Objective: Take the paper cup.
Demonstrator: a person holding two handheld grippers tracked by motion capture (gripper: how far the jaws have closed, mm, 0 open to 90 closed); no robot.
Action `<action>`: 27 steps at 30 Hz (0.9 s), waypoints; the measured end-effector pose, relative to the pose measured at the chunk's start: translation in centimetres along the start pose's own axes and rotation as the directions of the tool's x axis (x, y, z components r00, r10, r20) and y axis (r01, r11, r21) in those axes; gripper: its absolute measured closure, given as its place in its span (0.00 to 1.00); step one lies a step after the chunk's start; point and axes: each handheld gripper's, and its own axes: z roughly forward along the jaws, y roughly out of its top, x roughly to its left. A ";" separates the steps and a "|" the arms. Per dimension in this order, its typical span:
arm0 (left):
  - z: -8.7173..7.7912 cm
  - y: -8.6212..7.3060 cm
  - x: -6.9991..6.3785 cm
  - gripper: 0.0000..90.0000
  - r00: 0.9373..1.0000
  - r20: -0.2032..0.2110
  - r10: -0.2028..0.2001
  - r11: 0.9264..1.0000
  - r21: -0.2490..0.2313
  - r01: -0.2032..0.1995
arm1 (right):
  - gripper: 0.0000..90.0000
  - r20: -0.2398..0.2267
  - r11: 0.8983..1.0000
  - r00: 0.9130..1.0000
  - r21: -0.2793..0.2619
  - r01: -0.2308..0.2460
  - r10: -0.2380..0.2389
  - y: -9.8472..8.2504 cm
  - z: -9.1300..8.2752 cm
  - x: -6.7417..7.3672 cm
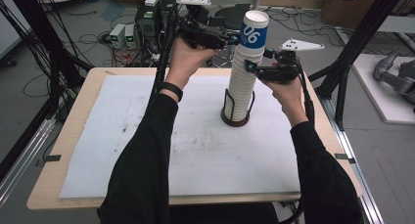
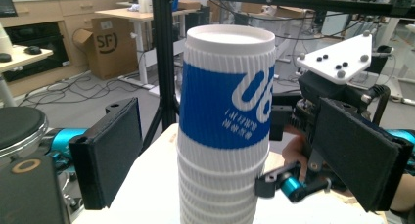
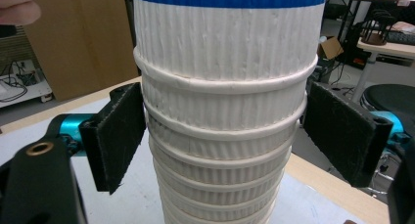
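Work in hand: taking the top cup off the cup stack, by the look of it.
Where the cups are: the stack stands upright in a dark wire holder on the white mat covering the worktop; the top cup, the one with the blue band, sits nested on the pile.
Left gripper: up at the blue band; in the left gripper view its pads stand off the cup on both sides, jaws wide, nothing pinched.
Right gripper: lower down on the white ribbed cups; in the right gripper view the pads flank the stack, the left one at the rims, the right one with a sliver of gap. Wide, no squeeze that I can see.
Done: both grippers lined up, one high, one low.
Left to do: close on the top cup, steady the pile, lift the cup free. I judge this an early stage.
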 end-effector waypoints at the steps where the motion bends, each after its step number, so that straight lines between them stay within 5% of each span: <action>1: 0.2 0.1 0.0 0.13 1.000 0.002 -0.002 1.000 -0.003 0.002 | 0.19 0.000 1.000 1.000 0.000 0.001 -0.001 0.0 0.0 0.0; 16: 3.8 1.8 0.6 0.14 0.998 0.046 -0.039 0.999 -0.034 0.040 | 0.19 -0.002 1.000 1.000 -0.003 0.008 -0.008 0.0 0.0 0.0; 27: 4.8 2.1 0.9 0.27 0.995 0.087 -0.040 0.998 -0.054 0.044 | 0.19 -0.004 1.000 1.000 0.003 0.015 -0.015 0.0 -0.1 0.0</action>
